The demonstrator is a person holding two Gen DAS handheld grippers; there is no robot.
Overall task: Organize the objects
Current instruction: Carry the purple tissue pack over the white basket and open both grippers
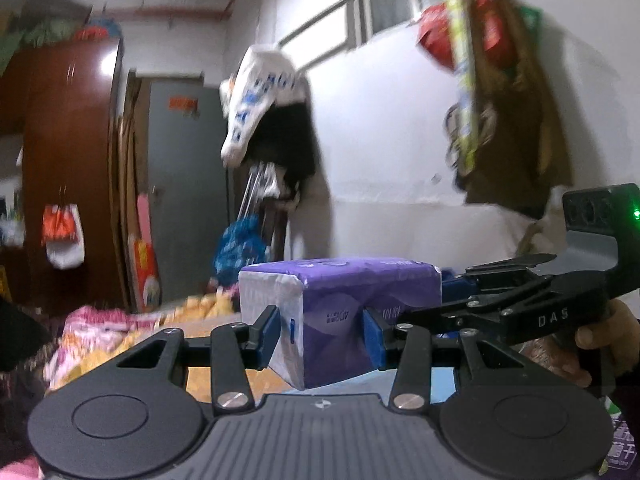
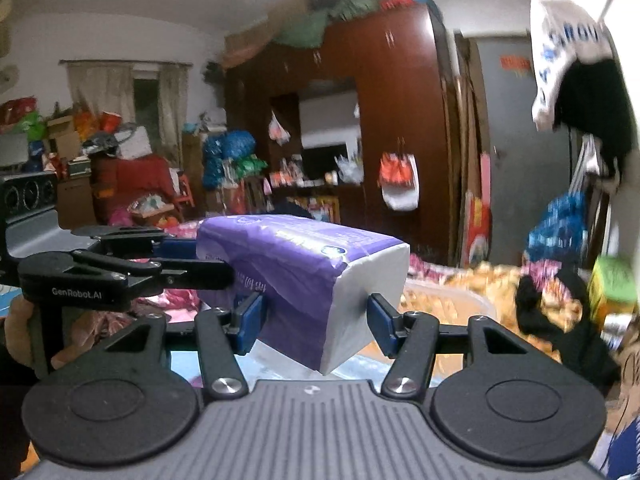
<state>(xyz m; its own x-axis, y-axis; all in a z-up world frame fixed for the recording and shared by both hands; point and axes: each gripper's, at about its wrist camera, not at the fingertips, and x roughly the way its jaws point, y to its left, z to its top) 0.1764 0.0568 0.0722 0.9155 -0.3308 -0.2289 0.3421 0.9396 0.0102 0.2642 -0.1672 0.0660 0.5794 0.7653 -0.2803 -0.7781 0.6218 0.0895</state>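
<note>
A purple and white tissue pack (image 1: 340, 312) is held in the air between both grippers. My left gripper (image 1: 326, 334) is shut on one end of the pack, its blue pads (image 1: 270, 330) pressing the sides. My right gripper (image 2: 314, 322) is shut on the other end of the same pack (image 2: 304, 284). In the left wrist view the right gripper's body (image 1: 532, 300) reaches in from the right. In the right wrist view the left gripper's body (image 2: 116, 268) reaches in from the left. The pack hangs above a bed.
A floral quilt (image 1: 120, 332) covers the bed below. A clear plastic tub (image 2: 448, 300) lies just under the pack. A brown wardrobe (image 2: 400, 120) and grey door (image 1: 184, 184) stand behind. Clothes and bags (image 1: 500, 92) hang on the white wall.
</note>
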